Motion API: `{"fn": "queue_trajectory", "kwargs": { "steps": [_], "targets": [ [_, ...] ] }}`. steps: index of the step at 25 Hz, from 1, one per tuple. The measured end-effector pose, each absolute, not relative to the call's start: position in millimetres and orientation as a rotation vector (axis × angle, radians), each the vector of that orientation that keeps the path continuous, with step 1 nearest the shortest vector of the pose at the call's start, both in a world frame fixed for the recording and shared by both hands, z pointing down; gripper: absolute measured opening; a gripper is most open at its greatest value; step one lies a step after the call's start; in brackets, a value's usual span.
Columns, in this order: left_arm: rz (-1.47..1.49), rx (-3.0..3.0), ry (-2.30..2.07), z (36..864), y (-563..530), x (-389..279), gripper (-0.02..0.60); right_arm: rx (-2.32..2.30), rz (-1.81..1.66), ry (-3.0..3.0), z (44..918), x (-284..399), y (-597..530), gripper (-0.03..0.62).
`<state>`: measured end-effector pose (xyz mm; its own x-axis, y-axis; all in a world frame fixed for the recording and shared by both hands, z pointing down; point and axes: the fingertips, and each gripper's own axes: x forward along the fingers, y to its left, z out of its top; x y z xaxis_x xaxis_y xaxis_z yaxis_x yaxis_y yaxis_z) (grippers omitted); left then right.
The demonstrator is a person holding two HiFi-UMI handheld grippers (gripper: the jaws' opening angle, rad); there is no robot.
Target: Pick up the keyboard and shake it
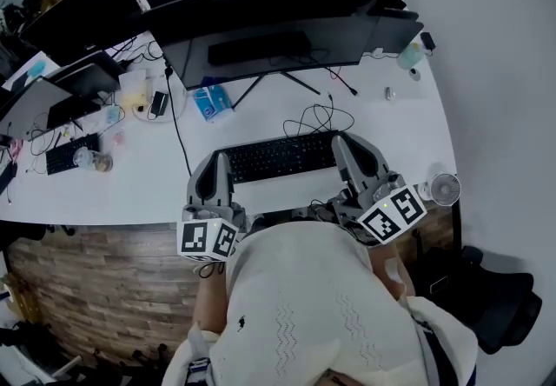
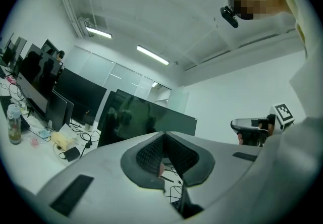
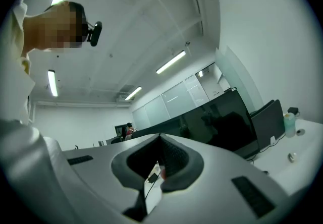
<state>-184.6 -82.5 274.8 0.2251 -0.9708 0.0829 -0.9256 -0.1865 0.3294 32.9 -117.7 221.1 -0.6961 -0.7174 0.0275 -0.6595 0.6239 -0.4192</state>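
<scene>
The black keyboard (image 1: 282, 155) lies flat on the white desk (image 1: 382, 128), in front of the wide dark monitor (image 1: 269, 28). My left gripper (image 1: 217, 160) is at the keyboard's left end and my right gripper (image 1: 347, 146) is at its right end, both low over the desk's near edge. In the left gripper view the jaws (image 2: 163, 135) meet at their tips. In the right gripper view the jaws (image 3: 160, 136) are also shut tip to tip. I see nothing held between either pair, and only a thin gap shows below the tips.
A blue packet (image 1: 211, 103) and cables (image 1: 317, 119) lie behind the keyboard. A small fan (image 1: 444, 189) stands at the desk's right end. A second keyboard (image 1: 69, 154), a bottle and clutter sit at the left. More monitors (image 1: 87, 10) line the back.
</scene>
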Motion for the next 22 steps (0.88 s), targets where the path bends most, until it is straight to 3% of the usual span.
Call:
{"fn": "queue_trajectory", "kwargs": {
  "steps": [11,22],
  "targets": [
    [-0.281,2.236,-1.831,224,-86,-192,0.015,-1.159,-0.459,2.733,185,32,-117,0.0],
    [-0.215,2.261,-1.825,232,-86,-182,0.015,-1.212,-0.462,2.748,200,35,-115,0.0]
  ]
}}
